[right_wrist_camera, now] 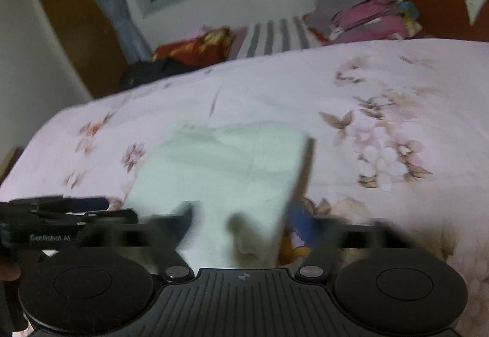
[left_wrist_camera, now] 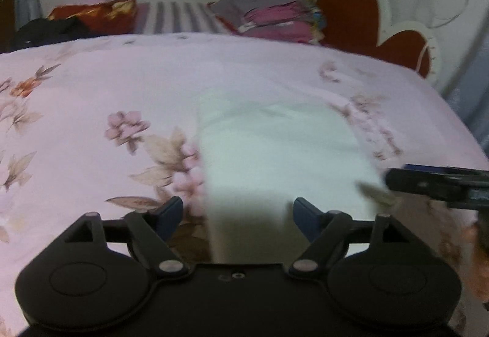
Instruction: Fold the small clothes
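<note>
Standing wide apart, the jaws of the left gripper point(left_wrist_camera: 237, 214) are pressing on nothing: the near edge of the white garment point(left_wrist_camera: 275, 153) is lying in the gap between the blue-padded fingertips point(left_wrist_camera: 171, 210), with clear space on both sides of the cloth. The right gripper point(right_wrist_camera: 241, 220) is also showing its jaws spread wide, though its fingers are smeared by blur; the cloth's near edge is sitting between them, and I cannot tell whether either pad is brushing it.

The white garment is lying folded into a rough rectangle on the pink floral bedspread point(left_wrist_camera: 91, 77), close to the bed's near edge and about midway along it. Its far end is looking slightly rumpled, with soft creases, while its side edges are running fairly straight. In the right wrist view a small lump of the fabric is hanging up at the near edge, just in front of the gripper body.

Each gripper is showing at the side of the other's view, just beside the cloth. White lettering on the left gripper's body, seen from the right wrist view, is reading "GenRobot.AI", a little blurred.

Toward the bed's far edge, a stack of folded clothes point(left_wrist_camera: 272, 12) is resting near the headboard point(left_wrist_camera: 351, 6).
</note>
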Tool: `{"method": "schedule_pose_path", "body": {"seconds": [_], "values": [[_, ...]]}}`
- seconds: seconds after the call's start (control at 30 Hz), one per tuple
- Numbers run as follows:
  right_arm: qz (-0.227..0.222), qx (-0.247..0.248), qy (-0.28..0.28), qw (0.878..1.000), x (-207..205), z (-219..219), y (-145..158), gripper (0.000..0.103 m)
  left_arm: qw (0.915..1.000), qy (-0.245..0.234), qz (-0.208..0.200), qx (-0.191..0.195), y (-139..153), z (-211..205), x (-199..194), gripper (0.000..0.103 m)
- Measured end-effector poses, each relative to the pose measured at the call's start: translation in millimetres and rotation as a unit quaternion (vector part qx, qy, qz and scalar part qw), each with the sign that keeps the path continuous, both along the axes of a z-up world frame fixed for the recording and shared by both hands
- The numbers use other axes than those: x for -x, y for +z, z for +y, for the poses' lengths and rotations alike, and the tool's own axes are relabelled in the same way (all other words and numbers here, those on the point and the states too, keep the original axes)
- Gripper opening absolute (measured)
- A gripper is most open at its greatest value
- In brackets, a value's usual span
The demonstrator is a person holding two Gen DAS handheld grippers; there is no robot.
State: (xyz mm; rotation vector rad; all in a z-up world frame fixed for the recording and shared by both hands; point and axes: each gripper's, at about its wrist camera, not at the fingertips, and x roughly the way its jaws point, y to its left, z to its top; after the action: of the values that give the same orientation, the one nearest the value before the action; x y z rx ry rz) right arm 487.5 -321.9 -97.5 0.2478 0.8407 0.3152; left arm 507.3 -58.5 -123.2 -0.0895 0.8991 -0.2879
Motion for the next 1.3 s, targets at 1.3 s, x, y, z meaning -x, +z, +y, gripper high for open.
{"method": "schedule_pose_path", "body": {"seconds": [1.3], "values": [[0.164, -0.158, 0.01, 0.974, -50.0, -36.3, -58.8, 0.042, 0.979, 0.039, 0.1, 0.173, -39.8, 23.9, -30.3, 0.057]]}}
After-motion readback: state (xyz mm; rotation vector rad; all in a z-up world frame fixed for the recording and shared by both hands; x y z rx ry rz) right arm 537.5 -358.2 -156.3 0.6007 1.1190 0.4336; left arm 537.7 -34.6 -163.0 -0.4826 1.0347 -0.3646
